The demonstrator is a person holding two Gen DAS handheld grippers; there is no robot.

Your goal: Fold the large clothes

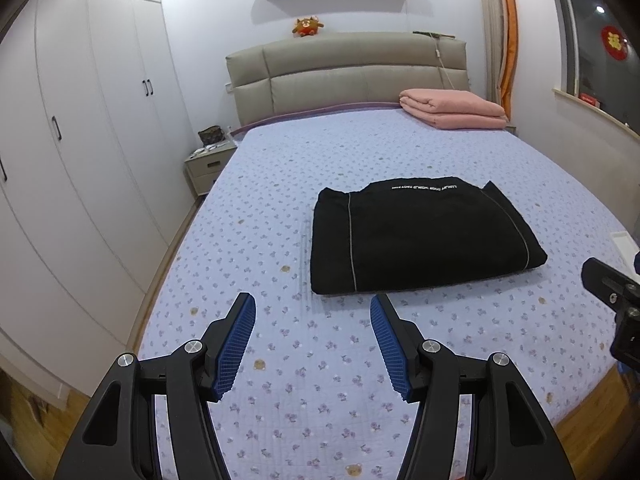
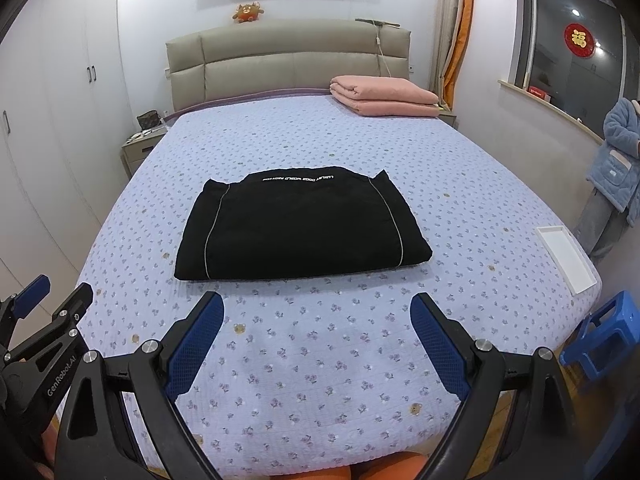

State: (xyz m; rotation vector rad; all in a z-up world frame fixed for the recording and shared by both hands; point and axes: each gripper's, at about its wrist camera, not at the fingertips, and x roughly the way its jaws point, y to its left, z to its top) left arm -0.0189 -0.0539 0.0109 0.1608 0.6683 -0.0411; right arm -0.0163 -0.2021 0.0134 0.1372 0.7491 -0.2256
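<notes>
Folded garment on the bed, blanket behind it (headboard end).

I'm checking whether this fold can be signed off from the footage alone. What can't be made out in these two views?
- Black garment: underside and inner layers are hidden by its own top layer, in both views.
- White lettering near its far edge: too small and upside down to read.
- White tray: only partly seen in the left view, at the right edge.
- Person in blue: cut off by the right edge.
</notes>
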